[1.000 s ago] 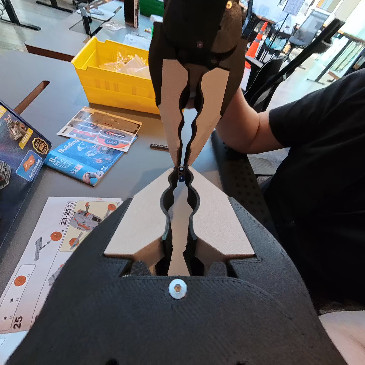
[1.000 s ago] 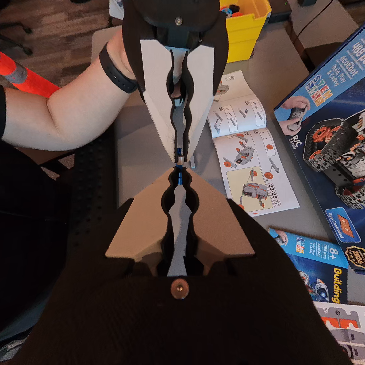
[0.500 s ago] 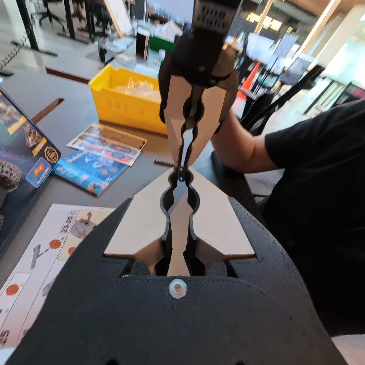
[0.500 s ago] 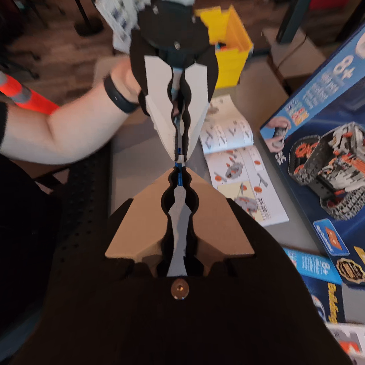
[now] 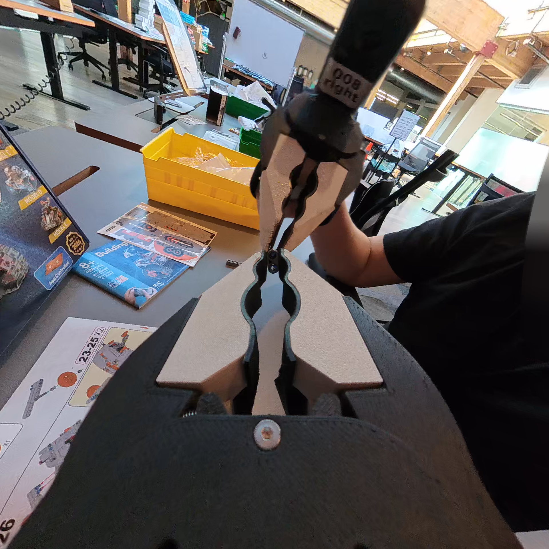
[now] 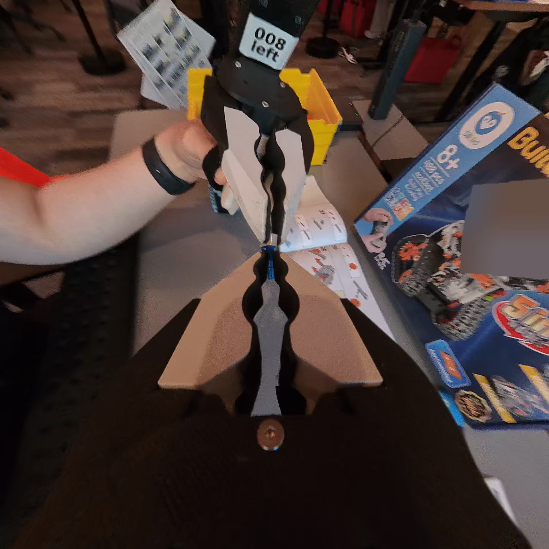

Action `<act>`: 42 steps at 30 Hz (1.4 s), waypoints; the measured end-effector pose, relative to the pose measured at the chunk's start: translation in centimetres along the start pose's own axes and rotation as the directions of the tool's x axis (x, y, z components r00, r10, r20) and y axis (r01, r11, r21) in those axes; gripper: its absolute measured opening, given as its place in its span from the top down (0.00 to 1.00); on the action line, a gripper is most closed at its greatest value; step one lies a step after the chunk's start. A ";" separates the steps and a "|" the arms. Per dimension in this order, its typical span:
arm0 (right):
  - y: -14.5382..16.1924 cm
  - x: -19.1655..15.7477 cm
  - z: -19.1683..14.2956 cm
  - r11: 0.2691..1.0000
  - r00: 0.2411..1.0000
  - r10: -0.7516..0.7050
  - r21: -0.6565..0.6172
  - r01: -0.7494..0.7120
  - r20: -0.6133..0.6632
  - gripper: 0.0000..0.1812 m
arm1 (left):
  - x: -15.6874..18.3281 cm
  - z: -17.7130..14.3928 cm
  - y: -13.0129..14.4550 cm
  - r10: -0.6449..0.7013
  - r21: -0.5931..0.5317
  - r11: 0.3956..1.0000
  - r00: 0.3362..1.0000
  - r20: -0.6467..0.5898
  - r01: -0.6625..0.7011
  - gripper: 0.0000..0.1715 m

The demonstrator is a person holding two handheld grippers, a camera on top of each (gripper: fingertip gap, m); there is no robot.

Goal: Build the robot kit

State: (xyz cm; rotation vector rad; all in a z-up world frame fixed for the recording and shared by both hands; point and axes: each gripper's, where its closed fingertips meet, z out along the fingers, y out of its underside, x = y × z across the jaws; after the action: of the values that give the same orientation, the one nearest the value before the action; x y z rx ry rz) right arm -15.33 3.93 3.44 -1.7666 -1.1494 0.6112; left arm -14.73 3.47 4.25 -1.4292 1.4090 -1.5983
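My left gripper (image 5: 272, 258) is shut on a small dark holed piece (image 5: 272, 262), which looks light grey in the right wrist view (image 6: 274, 237). My right gripper (image 6: 269, 258) is shut on a small blue pin (image 6: 270, 265). The two grippers meet tip to tip above the grey table (image 5: 113, 184), and the pin's end touches the holed piece. The right gripper (image 5: 274, 246) comes down from above in the left wrist view. The left gripper (image 6: 273, 239) comes down from above in the right wrist view.
A yellow bin (image 5: 193, 184) with plastic bags stands behind; another yellow bin (image 6: 323, 113) lies at the far side. A blue toy box (image 6: 445, 267), an open instruction booklet (image 5: 59, 386), a blue booklet (image 5: 130, 273), a sticker sheet (image 5: 157, 228) and a small black beam (image 5: 234, 263) are on the table. A person's arm (image 5: 341, 255) is at the right. Left and right tips are no more than a few centimetres apart.
Both grippers have risen and tilted together, staying tip to tip. The pin and the holed piece are still held and touching.
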 end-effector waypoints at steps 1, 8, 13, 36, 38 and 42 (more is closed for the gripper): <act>0.2 0.1 0.0 0.999 0.999 -0.038 -0.030 0.037 -0.037 0.98 | -0.1 0.1 0.1 -0.009 -0.008 1.000 1.000 0.005 0.009 0.97; 1.4 0.6 0.5 0.983 0.984 -0.129 -0.147 0.111 -0.120 0.99 | -0.9 0.6 1.0 -0.028 -0.048 0.998 0.999 0.036 0.030 0.97; 1.4 0.9 0.5 0.976 0.973 -0.167 -0.164 0.141 -0.159 0.99 | -1.2 0.6 0.9 -0.060 -0.029 0.998 0.998 0.031 0.061 0.97; 2.7 2.6 1.9 0.952 0.921 -0.220 -0.276 0.131 -0.322 0.99 | -3.5 0.6 2.0 0.110 -0.205 0.978 0.940 0.322 -0.044 0.96; 2.8 2.7 1.9 0.956 0.923 -0.200 -0.273 0.110 -0.329 0.99 | -3.7 0.7 2.1 0.135 -0.226 0.972 0.930 0.341 -0.058 0.96; 2.5 2.9 1.8 0.957 0.914 -0.206 -0.267 0.113 -0.350 0.99 | -3.7 0.6 1.8 0.149 -0.218 0.973 0.924 0.352 -0.074 0.96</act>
State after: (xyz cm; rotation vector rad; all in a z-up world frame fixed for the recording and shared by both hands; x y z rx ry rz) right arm -14.35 6.89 0.57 -1.8655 -1.1160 0.0247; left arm -13.56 6.08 1.20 -1.6294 1.4250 -1.0701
